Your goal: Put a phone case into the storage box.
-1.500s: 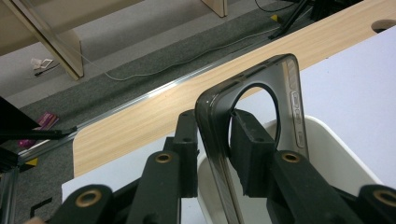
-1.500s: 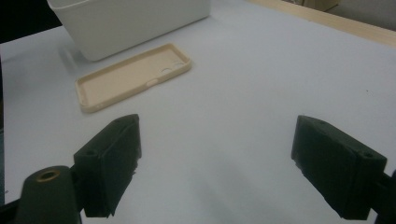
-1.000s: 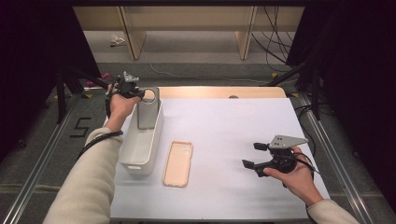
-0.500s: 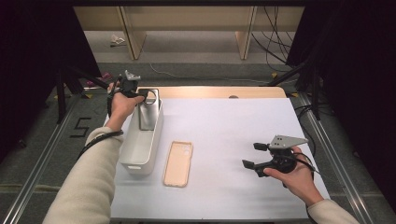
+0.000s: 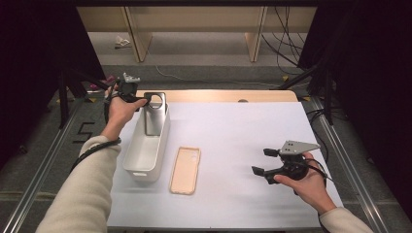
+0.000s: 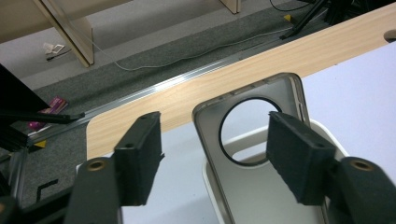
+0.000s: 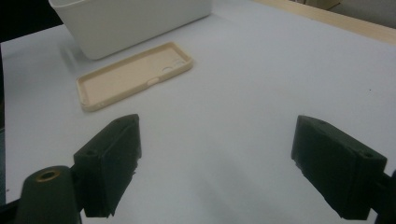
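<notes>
Now grey phone case (image 6: 243, 172) w/ round cutout, upright in white bin (image 5: 145, 145); left claw (image 6: 215, 154) released around it; right claw (image 7: 219, 163) released.

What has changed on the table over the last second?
The left gripper has opened and let go of the grey phone case, which now leans upright in the white bin. The beige case and the right gripper stayed put.

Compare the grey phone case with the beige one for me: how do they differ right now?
The grey phone case stands on end in the white bin, leaning on its far wall; the beige phone case lies flat, open side up, on the table beside the bin. The grey has one big round camera hole, the beige small cutouts. Both are empty.
</notes>
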### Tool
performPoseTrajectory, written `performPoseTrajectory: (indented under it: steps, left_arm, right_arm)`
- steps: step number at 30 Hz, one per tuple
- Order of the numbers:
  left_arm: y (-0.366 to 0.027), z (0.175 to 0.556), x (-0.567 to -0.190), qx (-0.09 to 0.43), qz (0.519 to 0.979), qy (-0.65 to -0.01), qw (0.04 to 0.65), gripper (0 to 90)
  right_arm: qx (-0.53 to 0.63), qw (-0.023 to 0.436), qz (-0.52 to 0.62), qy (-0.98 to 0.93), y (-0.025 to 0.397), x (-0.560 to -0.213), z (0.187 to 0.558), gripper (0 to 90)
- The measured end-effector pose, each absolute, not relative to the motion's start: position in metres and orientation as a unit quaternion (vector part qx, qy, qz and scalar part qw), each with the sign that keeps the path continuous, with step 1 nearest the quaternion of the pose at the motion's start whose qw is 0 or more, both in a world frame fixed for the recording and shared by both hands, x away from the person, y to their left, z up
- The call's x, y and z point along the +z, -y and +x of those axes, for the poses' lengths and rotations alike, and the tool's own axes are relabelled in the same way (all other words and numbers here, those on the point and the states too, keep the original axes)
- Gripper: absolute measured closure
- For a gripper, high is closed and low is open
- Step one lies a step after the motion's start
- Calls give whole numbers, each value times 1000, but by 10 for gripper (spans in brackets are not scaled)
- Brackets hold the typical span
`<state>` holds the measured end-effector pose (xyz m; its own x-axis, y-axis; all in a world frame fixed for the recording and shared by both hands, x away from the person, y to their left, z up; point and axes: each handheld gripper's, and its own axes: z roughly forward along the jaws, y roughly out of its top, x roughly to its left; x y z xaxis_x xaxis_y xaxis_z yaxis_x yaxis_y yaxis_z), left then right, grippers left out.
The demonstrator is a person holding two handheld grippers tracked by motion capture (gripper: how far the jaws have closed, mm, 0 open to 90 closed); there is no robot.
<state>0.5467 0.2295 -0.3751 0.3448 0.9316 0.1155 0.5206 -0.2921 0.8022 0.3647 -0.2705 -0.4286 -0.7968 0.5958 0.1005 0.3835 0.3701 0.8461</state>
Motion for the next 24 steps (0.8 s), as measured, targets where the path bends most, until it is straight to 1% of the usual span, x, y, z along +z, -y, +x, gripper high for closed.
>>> performPoseTrajectory:
  steps: [4, 8, 15, 19, 21, 24]
  left_arm:
    - [-229, 536, -373, 296, 752, -479, 342, 212]
    - [-228, 519, -369, 275, 757, -479, 349, 139]
    - [-222, 483, -362, 276, 766, -451, 367, 0]
    - [-215, 459, -363, 272, 774, -428, 378, 0]
    - [-213, 450, -365, 277, 770, -424, 388, 0]
    - [-208, 436, -370, 269, 773, -416, 396, 0]
  right_arm:
    - [474, 112, 298, -821, 270, -429, 365, 167]
    - [474, 112, 297, -822, 269, -429, 364, 166]
    - [471, 112, 296, -823, 268, -429, 364, 166]
    - [471, 111, 297, -823, 268, -429, 365, 166]
    - [470, 112, 297, -823, 268, -429, 364, 166]
    - [471, 112, 296, -823, 268, -429, 364, 166]
